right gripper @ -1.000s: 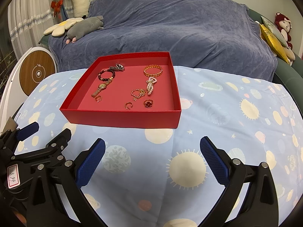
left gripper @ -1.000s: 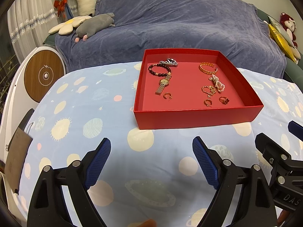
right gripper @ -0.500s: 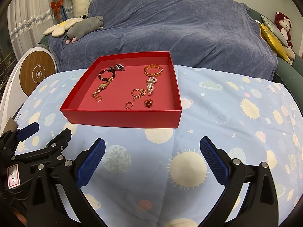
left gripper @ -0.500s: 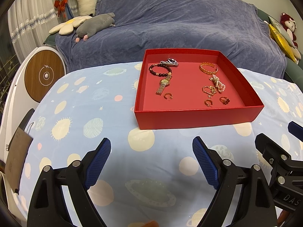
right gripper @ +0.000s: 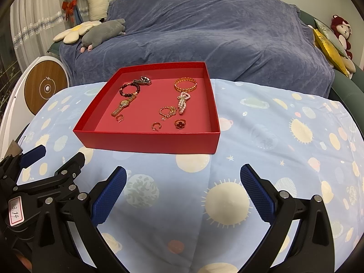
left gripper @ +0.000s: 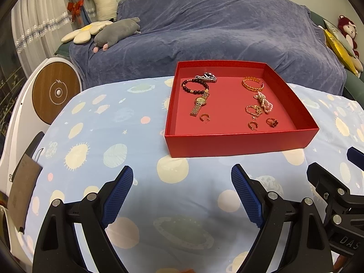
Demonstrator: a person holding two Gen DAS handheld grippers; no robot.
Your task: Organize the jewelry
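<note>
A red tray (left gripper: 236, 143) (right gripper: 147, 141) sits on the planet-print tablecloth and holds jewelry: a dark bead bracelet (left gripper: 194, 86) (right gripper: 129, 89), a gold watch (left gripper: 199, 104) (right gripper: 121, 106), a gold bangle (left gripper: 252, 84) (right gripper: 185, 84), a pearl piece (left gripper: 264, 102) (right gripper: 183, 102), a thin chain (left gripper: 253, 110) (right gripper: 168, 112), a silver clip (left gripper: 206, 77) and several rings (left gripper: 272, 122) (right gripper: 180, 123). My left gripper (left gripper: 182, 193) is open and empty, short of the tray. My right gripper (right gripper: 183, 192) is open and empty, also short of the tray.
A blue-covered sofa (left gripper: 204, 34) with plush toys (left gripper: 116, 33) stands behind the table. A white round device with a wooden face (left gripper: 56, 93) stands at the left. The other gripper shows at each view's edge (left gripper: 336, 195) (right gripper: 38, 182).
Both views have shifted very slightly. The tray and jewelry have not moved and both grippers stay open.
</note>
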